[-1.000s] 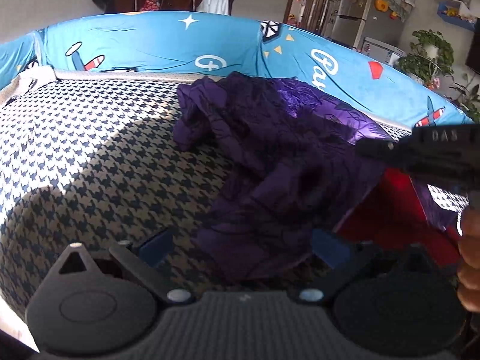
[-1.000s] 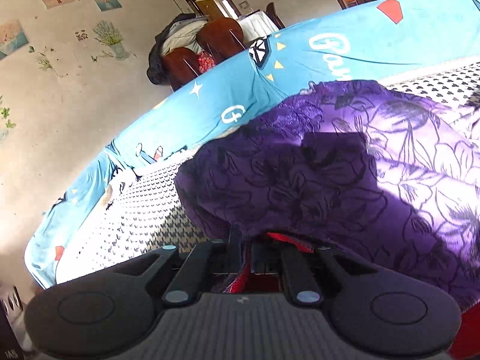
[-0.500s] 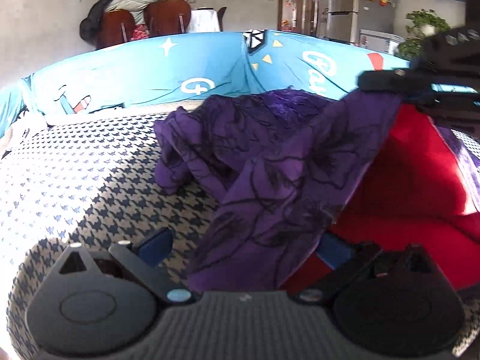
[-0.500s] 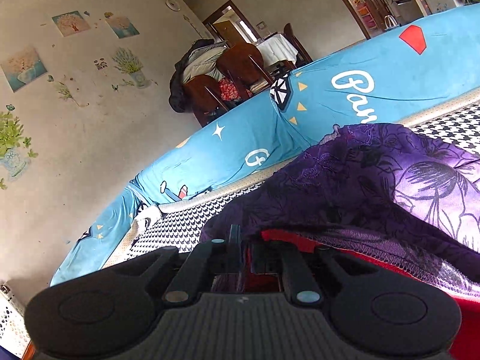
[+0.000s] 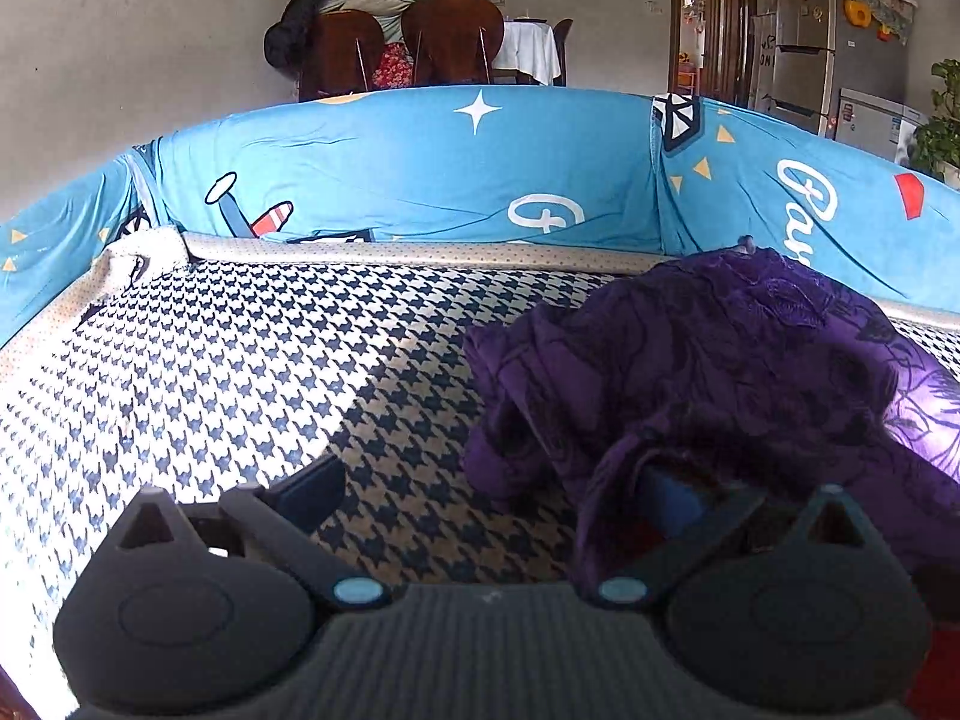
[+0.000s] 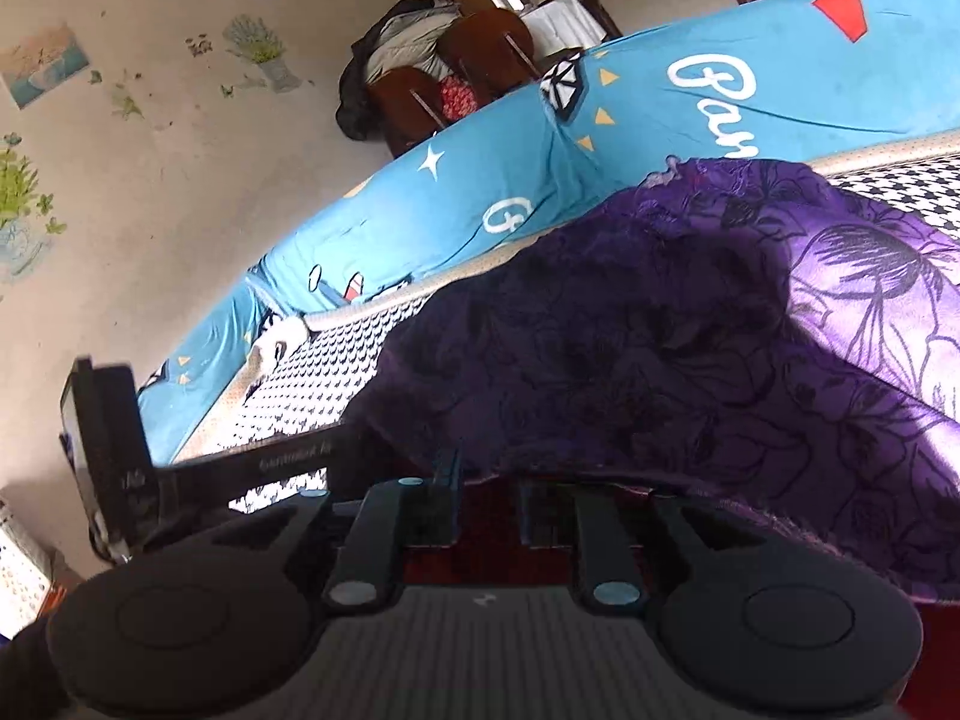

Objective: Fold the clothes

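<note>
The purple garment (image 5: 720, 372), soft, limp and slippery-looking, is lying bunched toward the sofa's (image 5: 240, 372) back edge, the right gripper (image 6: 489, 510) pinching its hem between nearly closed fingers while the left gripper (image 5: 480, 498) is gaping wide, one finger under a fold, gripping nothing.

Bright daylight from the right, glaring on the purple garment (image 6: 870, 300) and leaving its folds dark. Hard-edged shadow across the houndstooth cushion (image 5: 240, 372). Strong fisheye bending and black vignette at the corners. Slightly soft throughout; near gripper bodies dim.
</note>
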